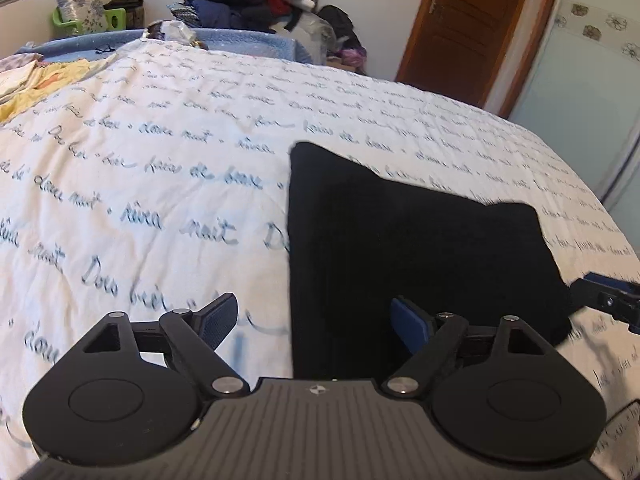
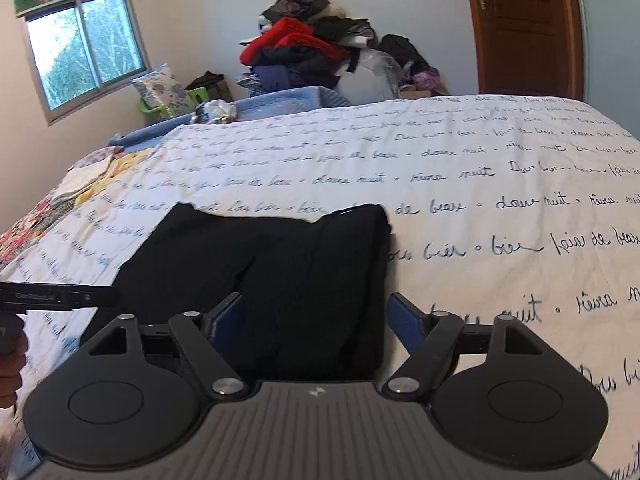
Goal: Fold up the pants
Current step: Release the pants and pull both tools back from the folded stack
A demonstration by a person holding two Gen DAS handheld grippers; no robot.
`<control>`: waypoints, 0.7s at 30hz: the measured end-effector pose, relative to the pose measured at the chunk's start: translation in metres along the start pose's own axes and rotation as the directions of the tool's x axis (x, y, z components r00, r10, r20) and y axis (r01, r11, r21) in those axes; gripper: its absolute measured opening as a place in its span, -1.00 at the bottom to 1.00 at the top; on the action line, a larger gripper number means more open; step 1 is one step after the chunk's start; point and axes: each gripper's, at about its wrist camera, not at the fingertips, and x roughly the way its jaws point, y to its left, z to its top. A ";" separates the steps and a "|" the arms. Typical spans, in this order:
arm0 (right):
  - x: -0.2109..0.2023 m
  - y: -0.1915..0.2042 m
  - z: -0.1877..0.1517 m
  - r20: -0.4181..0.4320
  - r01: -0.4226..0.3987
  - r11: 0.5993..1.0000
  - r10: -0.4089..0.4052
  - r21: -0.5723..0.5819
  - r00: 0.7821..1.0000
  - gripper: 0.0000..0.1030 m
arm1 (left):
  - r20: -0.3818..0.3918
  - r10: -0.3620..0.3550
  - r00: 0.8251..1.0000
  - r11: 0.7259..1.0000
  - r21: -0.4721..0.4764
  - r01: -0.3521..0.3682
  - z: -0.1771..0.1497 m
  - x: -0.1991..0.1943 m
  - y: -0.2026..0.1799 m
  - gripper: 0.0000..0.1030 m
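Note:
The black pants [image 1: 416, 248] lie folded flat on the white bedspread with blue script [image 1: 160, 168]. My left gripper [image 1: 316, 320] is open and empty over the pants' near left edge; one finger is over the bedspread, the other over the black cloth. The pants also show in the right wrist view [image 2: 288, 268]. My right gripper [image 2: 316, 316] is open and empty over their near right edge. The right gripper's tip shows in the left wrist view [image 1: 608, 300], and the left gripper shows in the right wrist view [image 2: 60, 296].
A pile of red and dark clothes [image 2: 308, 48] stands beyond the bed's far side. Yellow and floral cloths [image 1: 36, 84] lie at the bed's far left. A brown door [image 1: 472, 28] is at the back right, a window [image 2: 84, 52] at the back left.

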 end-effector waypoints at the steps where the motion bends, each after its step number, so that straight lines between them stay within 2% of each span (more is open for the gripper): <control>1: -0.005 0.006 -0.002 -0.002 -0.009 1.000 0.009 -0.006 1.000 0.55 | -0.003 -0.004 1.000 1.000 0.010 0.004 -0.006 -0.005 -0.004 0.65; 3: -0.015 0.018 -0.007 -0.020 -0.028 1.000 0.028 -0.002 0.999 0.60 | 0.002 0.015 1.000 1.000 0.021 -0.015 -0.017 -0.013 -0.012 0.68; 4: -0.019 0.023 -0.010 -0.031 -0.029 1.000 0.030 0.011 0.999 0.69 | 0.008 0.027 1.000 0.999 0.021 -0.027 -0.021 -0.018 -0.015 0.69; 6: -0.030 0.034 -0.019 -0.042 -0.005 0.999 0.007 0.036 0.999 0.79 | 0.022 0.040 0.999 0.999 0.016 -0.041 -0.030 -0.025 -0.019 0.70; 12: -0.050 0.059 -0.041 -0.021 0.074 0.996 -0.073 0.042 0.997 0.81 | 0.042 0.054 0.998 0.998 0.034 -0.056 -0.047 -0.042 -0.035 0.76; 21: -0.038 0.079 -0.068 -0.047 0.087 0.996 -0.085 0.036 0.995 0.81 | 0.044 0.076 0.996 0.995 0.065 -0.079 -0.065 -0.044 -0.049 0.78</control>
